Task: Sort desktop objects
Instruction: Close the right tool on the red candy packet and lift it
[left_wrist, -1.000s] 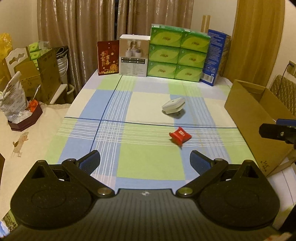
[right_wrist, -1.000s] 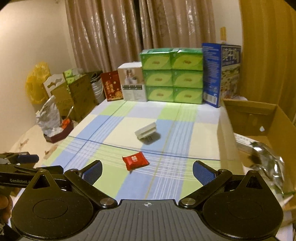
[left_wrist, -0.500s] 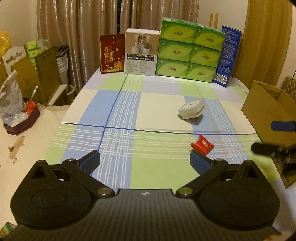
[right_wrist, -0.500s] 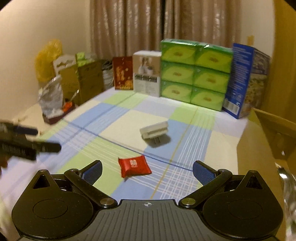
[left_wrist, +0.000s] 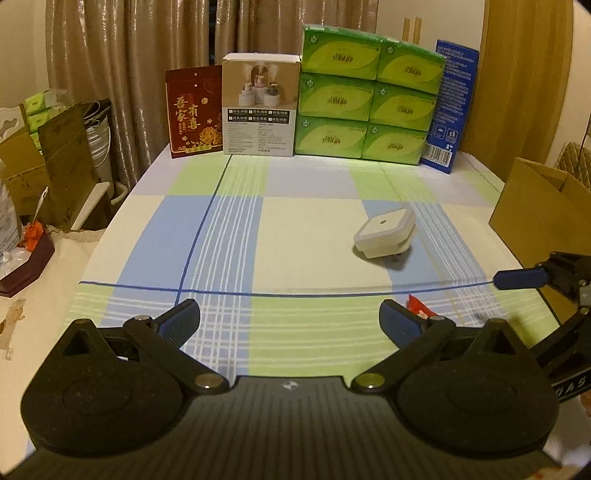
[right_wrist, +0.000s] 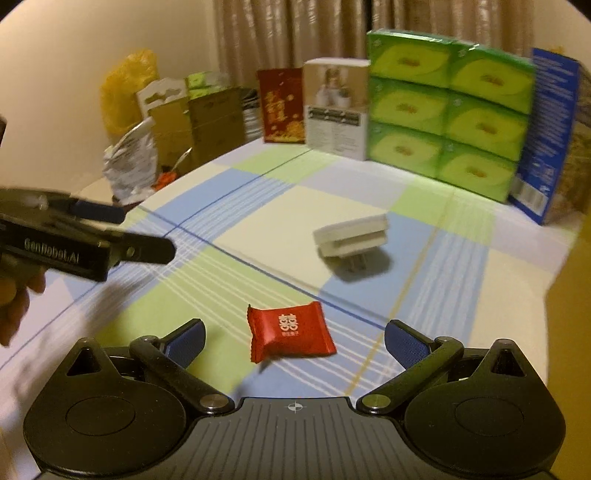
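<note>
I am holding the right gripper (right_wrist: 293, 338) with its jaws spread wide and nothing between them, low over the table and lined up on the red candy packet (right_wrist: 290, 332), which is lying flat on the checked tablecloth (right_wrist: 240, 199) between the two blue pads; I judge I am framing it like this so a short push forward and a squeeze will take it. The packet is a small glossy pillow pack with crimped ends and a white double-happiness mark, and it is looking soft enough to crumple if I pinch hard. Beyond it the white plug-in night light (right_wrist: 351, 238) is resting well apart, tipped on its prongs, a rounded square with a pale face. I am keeping the left gripper (left_wrist: 290, 317) equally released and empty, hovering off to the side, I think to leave the approach clear. At the right edge the cardboard box (left_wrist: 543, 210) is standing open, probably the place for sorted things. Tissue packs (left_wrist: 369, 99) are lining the far end.
</note>
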